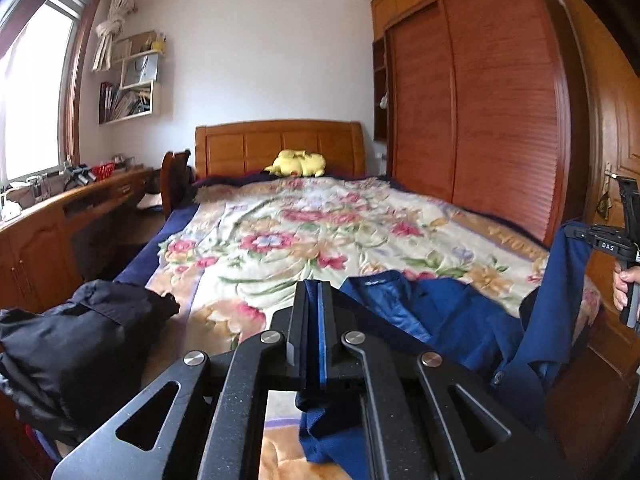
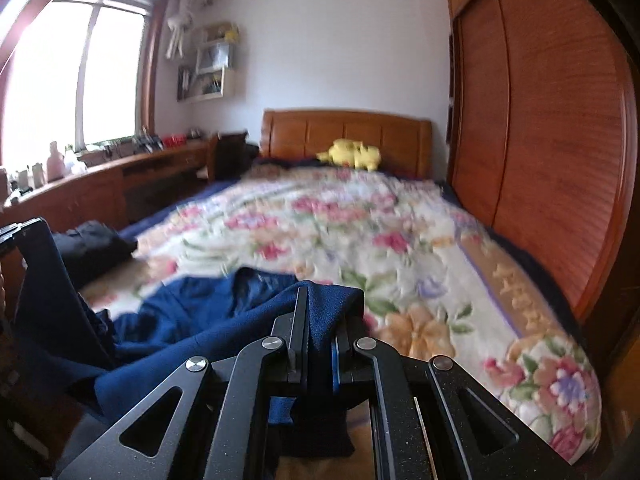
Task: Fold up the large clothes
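Floral bed [image 1: 280,216] ahead of you; your left gripper [image 1: 316,320] fingers pinched on the blue garment [image 1: 452,312]; right gripper [image 2: 320,332] fingers clamped on it too

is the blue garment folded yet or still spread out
Not folded: the blue garment lies rumpled and partly lifted off the floral blanket, pinched in both the left gripper and right gripper.

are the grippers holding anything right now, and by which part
Both hold the blue garment. The left gripper and right gripper each pinch a fold of its near edge between shut fingers; which exact part is unclear.
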`<action>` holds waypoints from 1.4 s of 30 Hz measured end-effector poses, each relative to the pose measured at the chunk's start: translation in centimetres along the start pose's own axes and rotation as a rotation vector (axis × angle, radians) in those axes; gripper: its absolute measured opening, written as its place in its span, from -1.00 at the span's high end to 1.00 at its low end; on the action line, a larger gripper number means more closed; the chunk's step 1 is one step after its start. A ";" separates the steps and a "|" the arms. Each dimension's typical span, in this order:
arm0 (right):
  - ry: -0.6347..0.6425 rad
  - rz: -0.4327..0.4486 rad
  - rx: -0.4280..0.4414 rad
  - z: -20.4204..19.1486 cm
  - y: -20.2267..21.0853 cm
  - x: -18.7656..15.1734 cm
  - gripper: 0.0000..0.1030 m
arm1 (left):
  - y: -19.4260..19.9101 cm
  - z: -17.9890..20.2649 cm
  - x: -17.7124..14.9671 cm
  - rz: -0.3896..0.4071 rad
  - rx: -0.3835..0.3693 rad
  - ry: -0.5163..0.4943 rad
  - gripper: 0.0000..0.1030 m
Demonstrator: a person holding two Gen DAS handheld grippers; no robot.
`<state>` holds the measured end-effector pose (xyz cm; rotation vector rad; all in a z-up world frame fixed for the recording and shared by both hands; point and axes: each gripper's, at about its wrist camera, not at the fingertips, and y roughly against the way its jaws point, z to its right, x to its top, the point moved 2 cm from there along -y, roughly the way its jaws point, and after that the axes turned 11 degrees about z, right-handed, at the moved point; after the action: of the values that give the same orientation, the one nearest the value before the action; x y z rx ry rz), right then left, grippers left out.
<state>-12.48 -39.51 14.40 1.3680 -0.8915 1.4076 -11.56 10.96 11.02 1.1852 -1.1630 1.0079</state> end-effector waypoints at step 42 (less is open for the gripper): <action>0.033 -0.200 -0.200 2.0 -29.9 -1.9 -0.19 | -23.4 -5.3 -6.0 -0.257 0.034 0.057 -0.04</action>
<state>16.42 -33.10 9.50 1.2418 -0.8264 1.1537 11.22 13.36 1.64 1.2879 -0.9250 0.8623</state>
